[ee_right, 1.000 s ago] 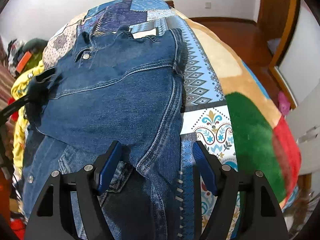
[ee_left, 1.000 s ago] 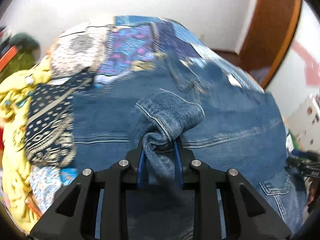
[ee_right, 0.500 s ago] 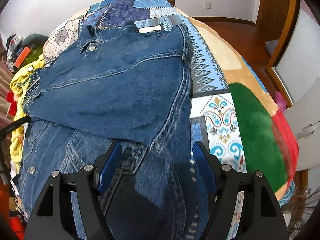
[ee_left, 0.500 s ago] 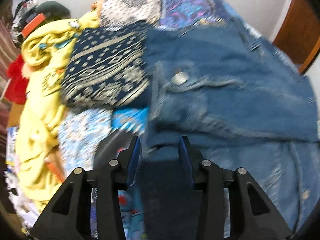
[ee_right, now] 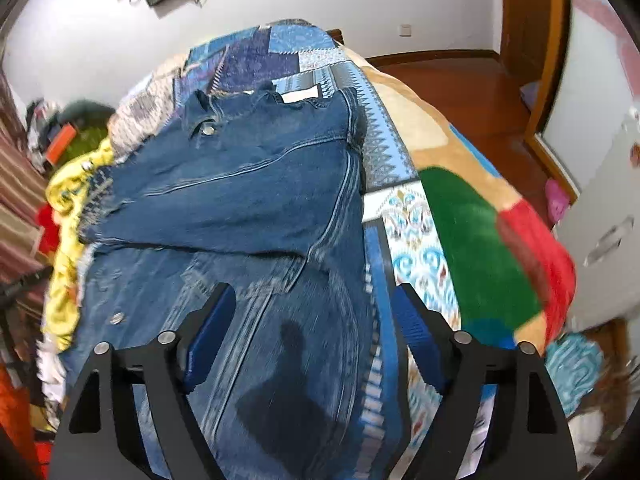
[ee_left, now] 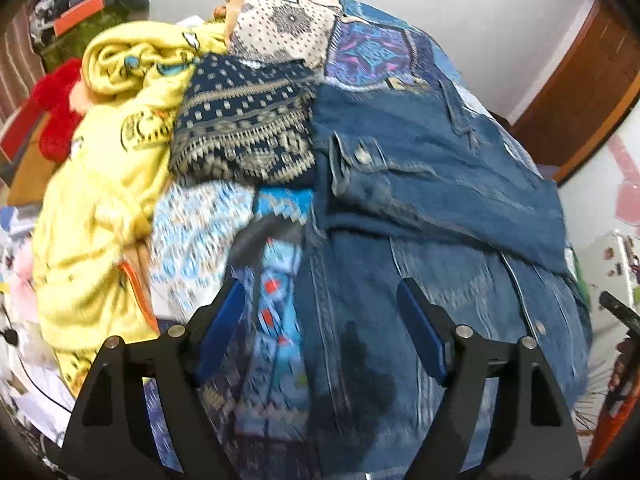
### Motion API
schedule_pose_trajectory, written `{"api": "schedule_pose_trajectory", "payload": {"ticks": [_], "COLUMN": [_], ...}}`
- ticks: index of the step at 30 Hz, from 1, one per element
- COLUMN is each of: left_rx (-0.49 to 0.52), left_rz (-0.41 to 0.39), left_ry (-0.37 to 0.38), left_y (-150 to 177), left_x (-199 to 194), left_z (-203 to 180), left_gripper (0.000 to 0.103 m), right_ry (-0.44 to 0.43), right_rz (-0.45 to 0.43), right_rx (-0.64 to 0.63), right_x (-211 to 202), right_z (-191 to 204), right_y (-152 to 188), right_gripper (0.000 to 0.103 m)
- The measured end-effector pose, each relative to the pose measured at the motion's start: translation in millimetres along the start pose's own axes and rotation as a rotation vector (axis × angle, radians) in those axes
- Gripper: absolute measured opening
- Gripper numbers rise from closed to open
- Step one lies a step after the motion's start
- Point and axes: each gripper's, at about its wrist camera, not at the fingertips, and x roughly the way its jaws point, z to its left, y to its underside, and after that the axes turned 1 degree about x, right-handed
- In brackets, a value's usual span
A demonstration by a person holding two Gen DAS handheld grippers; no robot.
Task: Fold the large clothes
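A blue denim jacket (ee_left: 432,208) lies spread on a patchwork bedspread (ee_left: 372,52), with one sleeve folded across its body, the cuff and button at the left. My left gripper (ee_left: 320,320) is open and empty, above the jacket's near left edge. In the right wrist view the same jacket (ee_right: 248,184) lies with its collar at the far end. My right gripper (ee_right: 308,320) is open and empty above the jacket's near right part, casting a shadow on the denim.
A yellow garment (ee_left: 108,168) and a navy patterned cloth (ee_left: 244,128) lie heaped left of the jacket. A red item (ee_left: 56,108) sits beyond them. The bedspread (ee_right: 472,232) extends right, with wooden floor (ee_right: 472,88) and a door frame (ee_right: 532,40) past it.
My left gripper let go of the denim sleeve, opened wide and pulled back toward the jacket's near left edge. The sleeve now lies folded across the jacket. My right gripper stayed open and drew back slightly.
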Motion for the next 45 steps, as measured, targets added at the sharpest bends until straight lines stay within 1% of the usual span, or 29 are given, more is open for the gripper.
{"api": "schedule_pose_trajectory", "payload": {"ticks": [4, 6, 11, 14, 17, 20, 22, 23, 24, 25, 26, 27, 28, 29, 30, 31, 33, 35, 37, 38, 39, 42, 44, 45], "left_rx": [-0.022, -0.047, -0.115, -0.173, -0.256, -0.259, -0.251, -0.239, -0.227, -0.209, -0.203, -0.196, -0.189, -0.174, -0.163, -0.144, -0.093, -0.083, -0.069, -0.058, -0.052, -0.039, -0.042, -0.043], "left_rz": [0.061, 0.103, 0.186, 0.211, 0.218, 0.220, 0.214, 0.201, 0.193, 0.174, 0.164, 0.150, 0.142, 0.129, 0.114, 0.097, 0.058, 0.006, -0.051, -0.094, -0.118, -0.201, -0.261, -0.274], "left_ry": [0.048, 0.067, 0.113, 0.156, 0.235, 0.276, 0.300, 0.294, 0.284, 0.269, 0.267, 0.257, 0.242, 0.227, 0.221, 0.211, 0.180, 0.205, 0.211, 0.220, 0.225, 0.212, 0.182, 0.165], "left_y": [32, 50, 84, 98, 106, 109, 111, 112, 110, 109, 108, 105, 102, 97, 92, 85, 67, 50, 32, 18, 5, -35, -67, -75], "left_x": [6, 16, 36, 42, 42, 37, 34, 31, 29, 25, 23, 19, 17, 13, 10, 7, -2, -15, -29, -37, -40, -53, -52, -49], "left_z": [-2, -1, 2, 5, 12, 9, 4, 0, -1, -5, -7, -9, -10, -13, -16, -20, -34, -38, -40, -44, -48, -60, -62, -60], "left_gripper": [0.078, 0.078, 0.078, 0.078, 0.078, 0.078, 0.075, 0.067, 0.055, 0.049, 0.040, 0.028, 0.020, 0.019, 0.016, 0.015, 0.013, 0.012, 0.012, 0.012, 0.012, 0.012, 0.012, 0.012], "right_ry": [-0.037, -0.054, -0.059, -0.109, -0.133, -0.154, -0.164, -0.176, -0.196, -0.218, -0.226, -0.222, -0.221, -0.222, -0.228, -0.238, -0.287, -0.330, -0.346, -0.353, -0.359, -0.331, -0.302, -0.288], "right_rz": [0.028, 0.052, 0.109, 0.121, 0.126, 0.126, 0.117, 0.113, 0.108, 0.111, 0.115, 0.110, 0.096, 0.082, 0.074, 0.069, 0.059, 0.049, 0.015, -0.015, -0.035, -0.106, -0.156, -0.181], "right_rx": [0.058, 0.077, 0.075, 0.085, 0.088, 0.085, 0.097, 0.104, 0.113, 0.118, 0.122, 0.123, 0.110, 0.088, 0.071, 0.062, 0.052, 0.036, 0.007, -0.010, -0.021, -0.053, -0.065, -0.057], "right_x": [-5, -4, -1, 0, 2, 5, 5, 5, 6, 8, 8, 8, 7, 5, 4, 3, 3, 3, -2, -6, -9, -14, -15, -14], "right_z": [-9, -13, -16, -15, -12, -7, -7, -9, -10, -10, -10, -10, -8, -4, -1, 1, 6, 12, 21, 25, 29, 37, 37, 35], "right_y": [23, 35, 54, 59, 61, 62, 65, 66, 65, 65, 65, 65, 64, 62, 59, 56, 45, 28, 9, -4, -15, -41, -62, -74], "right_gripper": [0.079, 0.079, 0.079, 0.079, 0.079, 0.081, 0.080, 0.076, 0.072, 0.060, 0.056, 0.053, 0.042, 0.029, 0.024, 0.013, 0.011, 0.010, 0.010, 0.010, 0.010, 0.010, 0.010, 0.010]}}
